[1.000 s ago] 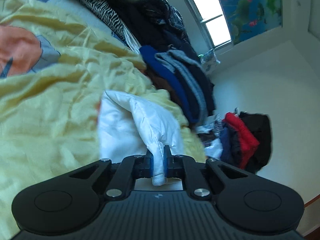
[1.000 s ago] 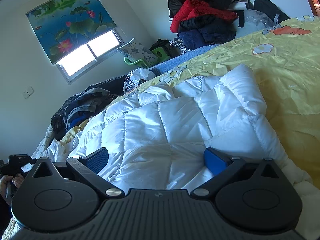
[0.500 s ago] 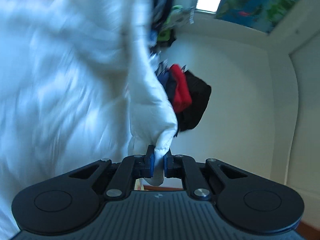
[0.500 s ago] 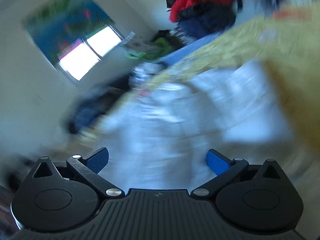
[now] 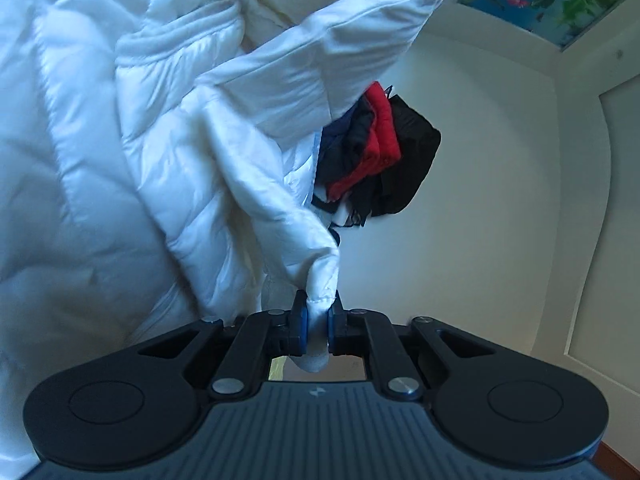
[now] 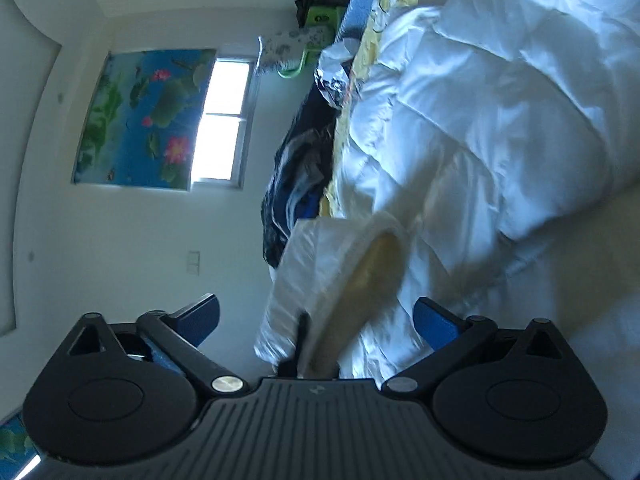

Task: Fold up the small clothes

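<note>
While the left gripper (image 5: 317,322) pinches a corner of the white puffer jacket (image 5: 120,140) lying on the yellow bedspread (image 6: 362,60), the right gripper (image 6: 316,318), its jaws just narrowing, stands spread around a cuff (image 6: 332,280), pads clear.

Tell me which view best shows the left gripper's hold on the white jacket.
Left wrist view: the left gripper is shut on a corner of the white jacket. The right wrist view shows the jacket only, not that hold.

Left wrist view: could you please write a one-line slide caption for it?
Left tool pinches a corner of the white puffer jacket, with piled dark and red clothes behind.
</note>
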Tool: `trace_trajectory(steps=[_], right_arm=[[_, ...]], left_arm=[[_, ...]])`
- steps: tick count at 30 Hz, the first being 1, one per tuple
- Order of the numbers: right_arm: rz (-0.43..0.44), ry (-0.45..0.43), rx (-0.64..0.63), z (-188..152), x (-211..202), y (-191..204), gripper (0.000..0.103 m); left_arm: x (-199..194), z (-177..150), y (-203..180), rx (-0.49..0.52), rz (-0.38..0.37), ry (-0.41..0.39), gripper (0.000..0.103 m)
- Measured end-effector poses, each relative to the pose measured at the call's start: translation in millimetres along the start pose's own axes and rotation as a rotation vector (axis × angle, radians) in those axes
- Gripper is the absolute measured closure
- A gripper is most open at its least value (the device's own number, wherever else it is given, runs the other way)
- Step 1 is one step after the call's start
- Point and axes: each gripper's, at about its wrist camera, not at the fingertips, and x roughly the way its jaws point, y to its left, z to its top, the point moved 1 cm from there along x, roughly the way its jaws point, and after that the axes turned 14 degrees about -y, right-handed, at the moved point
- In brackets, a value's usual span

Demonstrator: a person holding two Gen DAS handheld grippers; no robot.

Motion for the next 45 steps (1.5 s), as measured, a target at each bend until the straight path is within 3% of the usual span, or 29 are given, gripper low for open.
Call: trace_trajectory(steps=[2, 3, 5, 7, 11, 13, 15, 16, 20, 24, 26, 33, 37, 38, 39, 41, 45], right_arm=[[-0.032, 0.016, -0.012, -2, 8, 2, 0.011], [-0.031, 0.013, -0.014, -3, 10, 1, 0.018], [-0.024, 0.007, -0.034, -3, 13, 4, 0.039], [-0.054, -0.005, -0.069, -4, 14, 5, 0.079], [-0.059, -0.009, -0.126, -3, 12, 6, 0.085], [-0.049, -0.019, -0.17, 2, 7, 14, 0.087], [-0.021, -0.019, -0.212, 13, -4, 27, 0.088], [-0.007, -0.023, -0.231, 19, -9, 34, 0.088], [0.035, -0.045, -0.307, 50, -34, 63, 0.088], [0.03, -0.075, -0.351, 84, -55, 79, 0.088], [0.016, -0.087, -0.357, 95, -61, 80, 0.088], [0.022, -0.129, -0.363, 117, -83, 75, 0.088], [0.021, -0.203, -0.343, 135, -104, 58, 0.088], [0.016, -0.219, -0.327, 138, -111, 49, 0.088], [-0.004, -0.225, -0.313, 140, -114, 39, 0.088], [-0.066, -0.222, -0.284, 141, -117, 13, 0.088], [-0.17, -0.213, -0.246, 137, -115, -28, 0.087]], left_arm=[[-2, -1, 0, 0.01, -0.003, 0.004, 0.094], [-3, -2, 1, 0.013, -0.002, 0.008, 0.094], [-4, 1, 3, 0.02, 0.0, 0.013, 0.094], [-8, 3, 1, 0.025, 0.003, 0.019, 0.094], [-8, 6, 0, 0.074, 0.032, 0.047, 0.091], [-10, 7, -9, 0.149, 0.05, 0.077, 0.076], [-23, 11, -18, 0.243, 0.078, 0.044, 0.027], [-32, 15, -21, 0.269, 0.086, -0.004, 0.021], [-52, 49, -28, 0.278, 0.074, -0.134, 0.021], [-45, 85, -23, 0.238, 0.214, -0.244, 0.022], [-40, 94, -23, 0.218, 0.23, -0.259, 0.022], [-33, 114, -50, 0.315, 0.207, -0.385, 0.021], [-7, 124, -51, 0.321, 0.282, -0.318, 0.022], [-4, 123, -51, 0.356, 0.314, -0.311, 0.024], [2, 122, -51, 0.404, 0.374, -0.316, 0.042], [9, 120, -46, 0.461, 0.486, -0.307, 0.065], [12, 116, -40, 0.483, 0.486, -0.275, 0.068]])
